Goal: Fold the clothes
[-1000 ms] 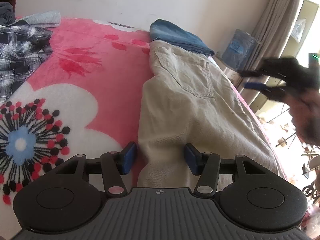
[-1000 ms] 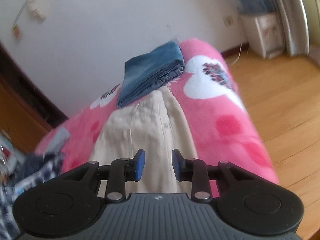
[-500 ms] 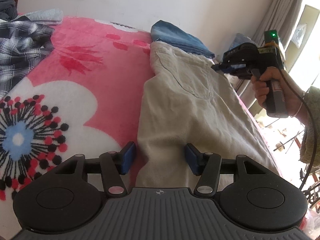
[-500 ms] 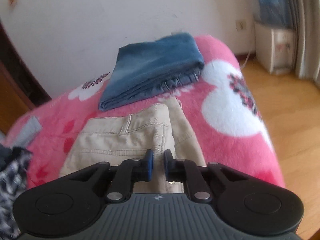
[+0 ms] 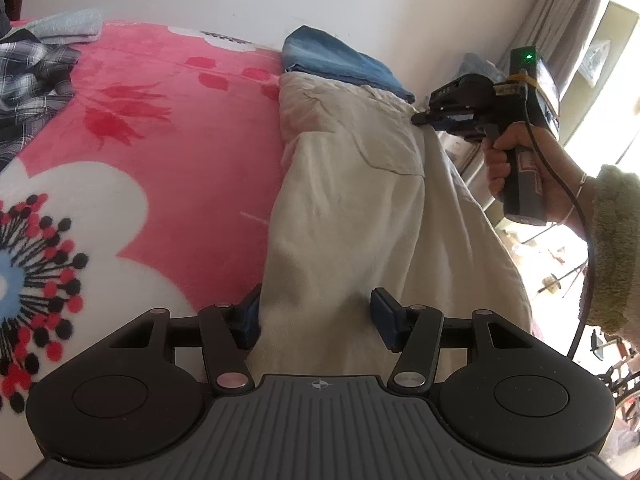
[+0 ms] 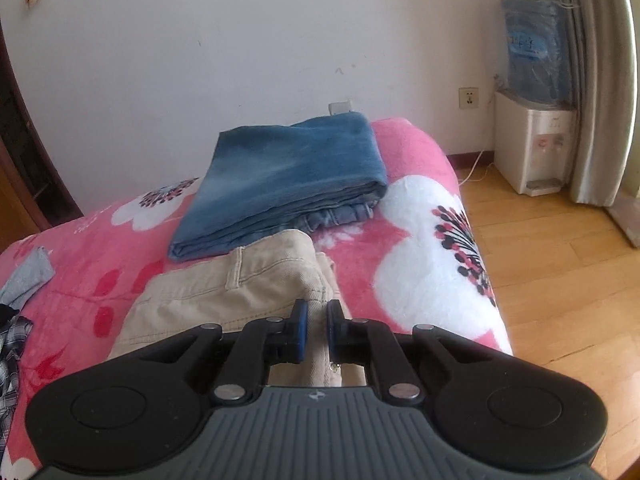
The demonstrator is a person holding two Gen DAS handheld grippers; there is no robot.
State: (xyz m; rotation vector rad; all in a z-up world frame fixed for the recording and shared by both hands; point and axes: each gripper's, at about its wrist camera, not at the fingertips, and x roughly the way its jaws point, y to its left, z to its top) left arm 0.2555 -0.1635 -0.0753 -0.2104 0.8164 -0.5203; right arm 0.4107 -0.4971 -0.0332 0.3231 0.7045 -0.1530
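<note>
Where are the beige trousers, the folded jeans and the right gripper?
beige trousers (image 5: 352, 208): left wrist view, middle of the laid-out cloth.
folded jeans (image 6: 288, 176): right wrist view, top face of the stack.
right gripper (image 6: 314, 326): right wrist view, between its fingers, closed on the trousers' waistband edge.

Two grippers: the left (image 5: 316, 314) and the right (image 6: 315, 330). One beige trousers (image 5: 360, 216) along the bed's right edge. One folded jeans (image 6: 288, 176) at the bed's far end. One plaid shirt (image 5: 28, 88) and one pale blue cloth (image 5: 72, 26) at its far left corner. One pink blanket (image 5: 180, 160). One water dispenser (image 6: 534, 148) with one bottle (image 6: 534, 48), one wall socket (image 6: 468, 98), one curtain (image 6: 596, 80).
</note>
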